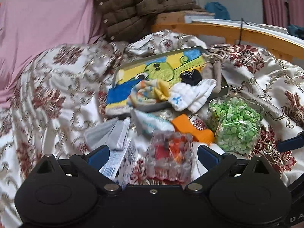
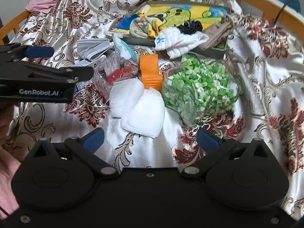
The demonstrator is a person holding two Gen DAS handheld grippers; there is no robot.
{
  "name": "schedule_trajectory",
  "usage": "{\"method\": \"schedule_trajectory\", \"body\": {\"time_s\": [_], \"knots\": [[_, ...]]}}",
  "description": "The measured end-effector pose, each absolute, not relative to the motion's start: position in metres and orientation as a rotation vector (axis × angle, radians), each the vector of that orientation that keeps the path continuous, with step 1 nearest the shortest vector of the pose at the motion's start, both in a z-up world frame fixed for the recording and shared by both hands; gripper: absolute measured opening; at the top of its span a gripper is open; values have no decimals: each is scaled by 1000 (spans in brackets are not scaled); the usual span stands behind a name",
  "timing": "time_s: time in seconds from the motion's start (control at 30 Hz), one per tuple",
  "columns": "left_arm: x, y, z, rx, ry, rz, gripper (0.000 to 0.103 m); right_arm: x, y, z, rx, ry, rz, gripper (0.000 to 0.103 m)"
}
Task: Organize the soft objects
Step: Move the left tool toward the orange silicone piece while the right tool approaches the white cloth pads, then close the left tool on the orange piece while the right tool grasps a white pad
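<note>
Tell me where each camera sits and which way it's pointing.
Left wrist: on the left hand-held gripper, facing the cluttered bedspread toward the headboard; its own open fingers show.
Right wrist: on the right hand-held gripper, facing the same clutter; its own open fingers and the left gripper show.
Shared: tray, white cloth, green-filled bag, orange piece.

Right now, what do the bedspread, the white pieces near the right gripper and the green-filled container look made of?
Bedspread: glossy satin-like woven cloth, going by its sheen and soft folds. White pieces: soft, matte fibrous cloth or padding, with frayed edges; which one is unclear. Green-filled container: clear, glossy plastic, probably, since the green bits show through with glints. Right gripper stands open.
</note>
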State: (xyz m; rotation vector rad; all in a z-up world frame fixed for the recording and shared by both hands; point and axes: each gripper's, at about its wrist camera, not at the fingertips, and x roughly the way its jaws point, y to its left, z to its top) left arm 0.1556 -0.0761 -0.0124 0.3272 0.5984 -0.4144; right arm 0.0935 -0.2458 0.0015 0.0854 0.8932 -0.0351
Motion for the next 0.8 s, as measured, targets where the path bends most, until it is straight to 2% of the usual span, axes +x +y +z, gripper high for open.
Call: {"method": "schedule_trajectory", "body": {"time_s": [0.27, 0.43, 0.67, 0.8], "knots": [[174, -91, -22, 438, 471, -561, 100, 126, -266, -16, 222, 928, 15, 102], [185, -103, -27, 518, 382, -720, 98, 144, -269, -23, 179, 885, -30, 102], [207, -125, -38, 594, 411, -886, 91, 160, -282, -43, 275, 906, -85, 97], [218, -133, -49, 636, 479, -937, 82, 160, -278, -51, 283, 901, -87, 91]]}}
